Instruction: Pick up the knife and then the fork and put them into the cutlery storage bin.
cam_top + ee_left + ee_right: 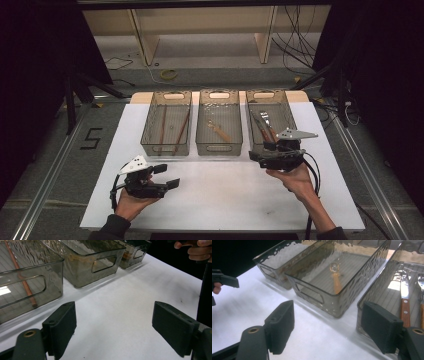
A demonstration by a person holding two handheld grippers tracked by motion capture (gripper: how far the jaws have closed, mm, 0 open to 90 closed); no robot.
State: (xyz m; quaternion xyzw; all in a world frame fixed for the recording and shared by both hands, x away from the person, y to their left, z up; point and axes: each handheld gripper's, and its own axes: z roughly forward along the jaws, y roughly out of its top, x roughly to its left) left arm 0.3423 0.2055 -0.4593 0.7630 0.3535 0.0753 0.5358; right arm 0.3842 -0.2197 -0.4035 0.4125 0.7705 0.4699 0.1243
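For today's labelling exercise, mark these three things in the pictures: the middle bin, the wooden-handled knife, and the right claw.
middle bin (219, 148): high view, on its near wall by the handle slot.
wooden-handled knife (404, 311): right gripper view, on its wooden handle.
right claw (328, 327): right gripper view, midway between its open fingertips.

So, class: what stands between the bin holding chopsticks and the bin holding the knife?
In the high view, a third smoked-plastic bin stands between the chopstick bin and the knife bin; it holds a wooden-handled spoon.
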